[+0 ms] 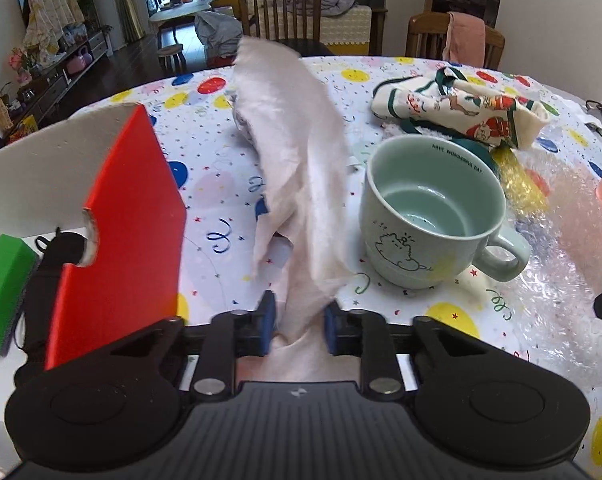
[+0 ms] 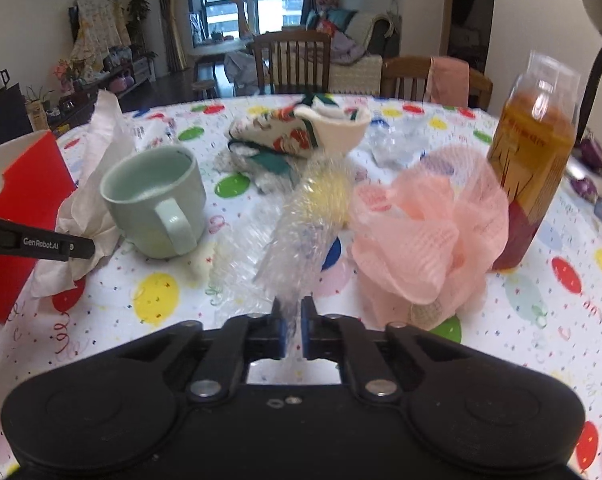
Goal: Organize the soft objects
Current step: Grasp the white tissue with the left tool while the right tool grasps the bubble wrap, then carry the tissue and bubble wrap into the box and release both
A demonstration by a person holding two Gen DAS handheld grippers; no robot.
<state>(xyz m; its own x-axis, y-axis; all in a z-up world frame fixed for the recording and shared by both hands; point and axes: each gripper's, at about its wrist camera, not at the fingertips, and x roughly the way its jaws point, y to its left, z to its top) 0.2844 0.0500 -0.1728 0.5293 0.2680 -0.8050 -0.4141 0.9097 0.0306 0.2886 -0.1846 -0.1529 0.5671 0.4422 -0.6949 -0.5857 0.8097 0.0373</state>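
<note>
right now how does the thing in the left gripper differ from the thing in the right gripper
The left gripper holds a pale pink cloth; the right gripper holds clear bubble wrap. The cloth is opaque and matte, the bubble wrap see-through and shiny. The cloth hangs in broad folds, while the bubble wrap is bunched into a crinkled roll. Both are soft, pinched at one end, and trail onto the table.
</note>
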